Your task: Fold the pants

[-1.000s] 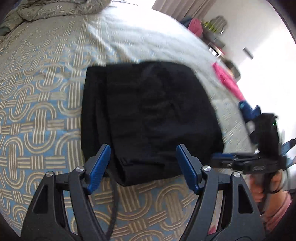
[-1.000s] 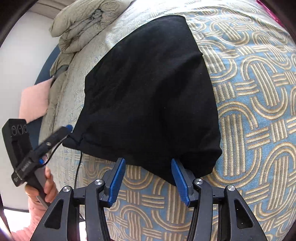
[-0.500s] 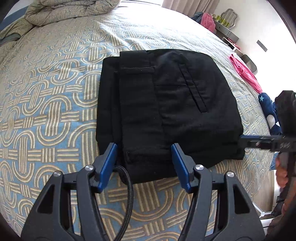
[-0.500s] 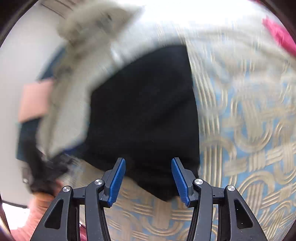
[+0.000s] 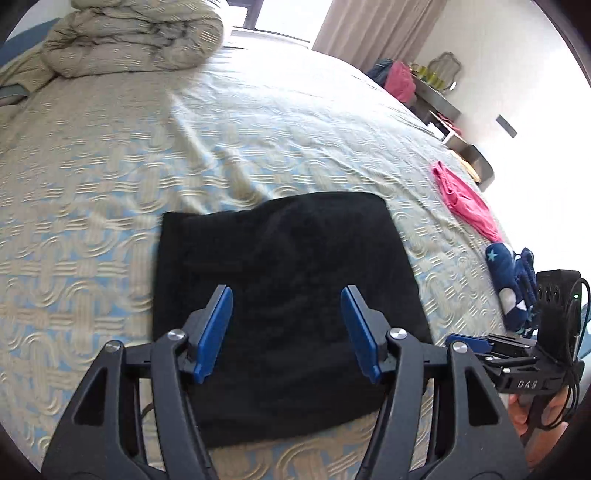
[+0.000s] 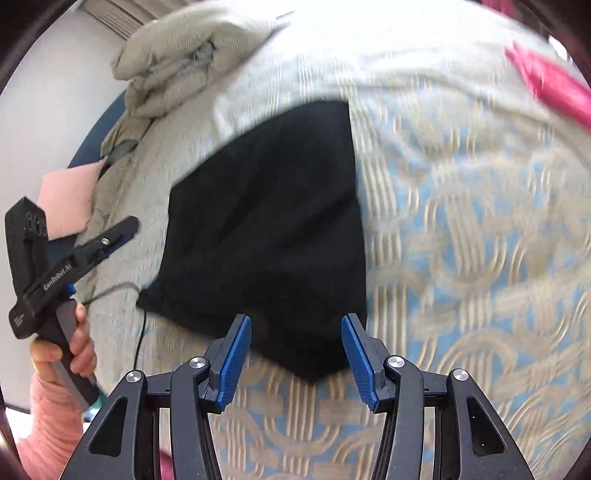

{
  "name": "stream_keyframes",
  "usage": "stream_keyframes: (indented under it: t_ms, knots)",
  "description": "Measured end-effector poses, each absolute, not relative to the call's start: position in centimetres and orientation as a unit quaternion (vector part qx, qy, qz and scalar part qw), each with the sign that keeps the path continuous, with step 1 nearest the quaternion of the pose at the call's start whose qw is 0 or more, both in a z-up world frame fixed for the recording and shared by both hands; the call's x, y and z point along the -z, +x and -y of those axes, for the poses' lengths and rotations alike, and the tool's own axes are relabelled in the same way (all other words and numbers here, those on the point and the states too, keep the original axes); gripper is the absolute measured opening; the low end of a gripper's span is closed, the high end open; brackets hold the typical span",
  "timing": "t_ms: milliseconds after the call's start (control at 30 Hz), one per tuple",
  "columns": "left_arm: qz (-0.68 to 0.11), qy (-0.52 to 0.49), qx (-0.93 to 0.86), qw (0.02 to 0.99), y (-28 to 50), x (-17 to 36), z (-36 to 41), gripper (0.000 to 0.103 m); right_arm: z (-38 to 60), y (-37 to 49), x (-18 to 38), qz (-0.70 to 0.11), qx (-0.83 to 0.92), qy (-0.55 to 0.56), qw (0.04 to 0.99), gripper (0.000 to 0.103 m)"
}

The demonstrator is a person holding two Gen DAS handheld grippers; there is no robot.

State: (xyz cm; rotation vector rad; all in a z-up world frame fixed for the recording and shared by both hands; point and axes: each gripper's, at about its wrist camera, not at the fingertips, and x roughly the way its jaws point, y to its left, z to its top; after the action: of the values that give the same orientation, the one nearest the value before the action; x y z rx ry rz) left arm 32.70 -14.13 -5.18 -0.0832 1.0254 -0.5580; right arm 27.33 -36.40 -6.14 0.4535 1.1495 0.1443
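on the far left of the bed (image 5: 110, 155) a rolled duvet (image 5: 133, 35) sits well clear of my work. my left gripper (image 5: 286, 332) hangs over the near half of the pants (image 5: 280, 266), its jaws standing apart with nothing between the pads, only black cloth below them. the pants lie as a flat, squared black packet in the middle of the bed, edges roughly lined up, so i judge the folding nearly or fully done. my right gripper (image 6: 297, 356) is over the packet's near corner, jaws likewise parted and empty, not pinching the cloth. to finish well i would lift both grippers straight off so no pad drags a layer open, then check that the near edge lies flush; if it gapes, press it flat rather than re-grip. further right, near the bed's edge, lie a pink garment (image 5: 463, 201) and a blue one (image 5: 508, 291), apart from the pants.
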Motion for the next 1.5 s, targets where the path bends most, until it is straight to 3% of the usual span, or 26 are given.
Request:
stream_keyframes:
  t_ms: [100, 167, 233, 333, 433, 533, 600, 633, 667, 1067, 1500]
  knots:
    - [-0.509, -0.044, 0.294, 0.808, 34.4, 7.2, 17.7, 0.062, 35.7, 29.5, 7.2, -0.535, -0.085, 0.239, 0.806, 0.052]
    - [-0.523, 0.012, 0.257, 0.812, 35.7, 9.7, 19.7, 0.062, 35.9, 30.2, 9.8, -0.565, -0.072, 0.262, 0.779, 0.052]
    - [-0.526, 0.050, 0.233, 0.816, 36.9, 11.9, 20.0, 0.053, 36.3, 29.8, 11.0, -0.558, -0.071, 0.280, 0.778, 0.052]
    - [-0.509, 0.044, 0.224, 0.830, 37.4, 11.6, 19.3, 0.051, 36.1, 29.1, 10.8, -0.554, -0.082, 0.271, 0.783, 0.052]
    - [-0.515, 0.050, 0.208, 0.830, 37.4, 10.9, 18.6, 0.040, 36.2, 28.5, 10.6, -0.554, -0.081, 0.253, 0.789, 0.052]
    - [-0.514, 0.060, 0.193, 0.834, 36.5, 9.8, 17.7, 0.040, 36.0, 28.6, 10.3, -0.557, -0.078, 0.238, 0.792, 0.052]
    - [-0.508, 0.051, 0.186, 0.840, 35.5, 8.6, 16.5, 0.054, 35.8, 28.6, 10.0, -0.558, -0.076, 0.231, 0.794, 0.052]
    - [-0.497, 0.051, 0.170, 0.849, 34.8, 7.7, 15.6, 0.071, 35.2, 28.8, 9.6, -0.558, -0.074, 0.228, 0.795, 0.052]
    - [-0.485, 0.049, 0.160, 0.858, 34.0, 7.1, 15.0, 0.078, 35.5, 28.7, 9.1, -0.556, -0.072, 0.227, 0.797, 0.052]
    - [-0.469, 0.035, 0.182, 0.864, 26.1, 4.8, 12.6, 0.084, 34.5, 27.4, 6.0, -0.517, -0.040, 0.213, 0.828, 0.052]
    - [-0.451, 0.067, 0.163, 0.875, 23.4, 2.9, 12.1, 0.085, 30.8, 26.4, 3.2, -0.499, 0.003, 0.144, 0.854, 0.052]
